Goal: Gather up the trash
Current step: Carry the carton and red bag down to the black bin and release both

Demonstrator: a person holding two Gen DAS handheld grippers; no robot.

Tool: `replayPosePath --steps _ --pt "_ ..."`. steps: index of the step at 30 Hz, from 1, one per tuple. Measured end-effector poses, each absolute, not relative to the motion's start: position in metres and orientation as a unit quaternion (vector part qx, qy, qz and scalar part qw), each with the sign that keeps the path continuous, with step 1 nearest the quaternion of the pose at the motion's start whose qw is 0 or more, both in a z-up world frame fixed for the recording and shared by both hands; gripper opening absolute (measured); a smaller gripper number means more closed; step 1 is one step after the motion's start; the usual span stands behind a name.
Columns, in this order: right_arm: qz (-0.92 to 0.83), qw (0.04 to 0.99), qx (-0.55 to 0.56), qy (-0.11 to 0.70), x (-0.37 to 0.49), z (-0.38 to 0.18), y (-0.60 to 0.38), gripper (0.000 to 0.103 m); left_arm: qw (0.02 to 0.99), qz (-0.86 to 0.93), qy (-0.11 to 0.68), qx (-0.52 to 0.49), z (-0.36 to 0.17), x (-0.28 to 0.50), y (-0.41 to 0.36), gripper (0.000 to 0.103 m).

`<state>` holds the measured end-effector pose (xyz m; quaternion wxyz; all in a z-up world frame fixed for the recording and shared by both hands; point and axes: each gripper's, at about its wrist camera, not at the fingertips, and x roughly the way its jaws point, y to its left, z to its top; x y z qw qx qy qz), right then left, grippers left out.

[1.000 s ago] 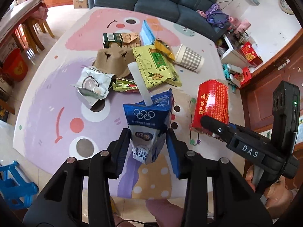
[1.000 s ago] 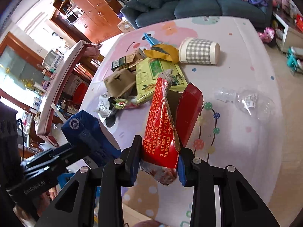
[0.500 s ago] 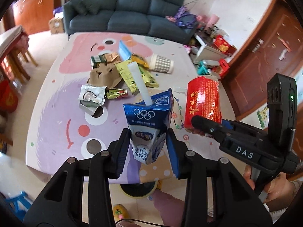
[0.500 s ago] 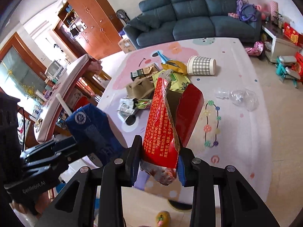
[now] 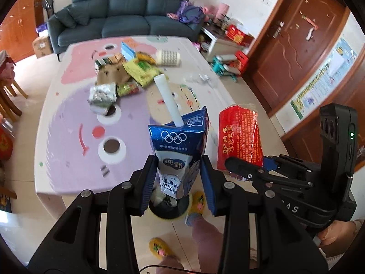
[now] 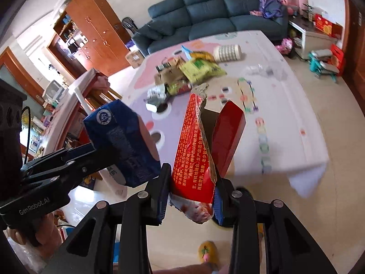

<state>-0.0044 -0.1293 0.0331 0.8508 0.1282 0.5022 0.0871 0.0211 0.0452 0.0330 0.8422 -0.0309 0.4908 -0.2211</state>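
hiding bin (image 5: 170,207), milk carton (image 5: 176,157) in left claw (image 5: 178,180); right claw (image 6: 190,194) squeezing red wrapper (image 6: 194,157); blurry trash pile (image 5: 118,77) sitting on pastel table (image 5: 68,123) by sofa (image 5: 127,2).

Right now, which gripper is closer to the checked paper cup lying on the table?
Hard to call. Both are far back from the checked paper cup: left gripper holds the blue carton, right gripper the red wrapper.
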Motion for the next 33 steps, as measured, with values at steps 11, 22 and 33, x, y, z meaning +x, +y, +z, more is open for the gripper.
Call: replayPosePath --steps 11,22,33 --pt "0.071 0.815 0.120 0.562 -0.052 -0.020 -0.150 0.033 0.815 -0.224 0.533 -0.027 -0.016 -0.030 0.019 0.029" --pt "0.082 0.749 0.159 0.637 -0.066 -0.186 -0.184 0.033 0.804 -0.175 0.566 -0.045 -0.144 -0.048 -0.023 0.029" --pt "0.076 0.725 0.156 0.666 -0.045 -0.362 -0.204 0.037 0.796 -0.124 0.591 -0.047 -0.336 -0.033 -0.040 0.029"
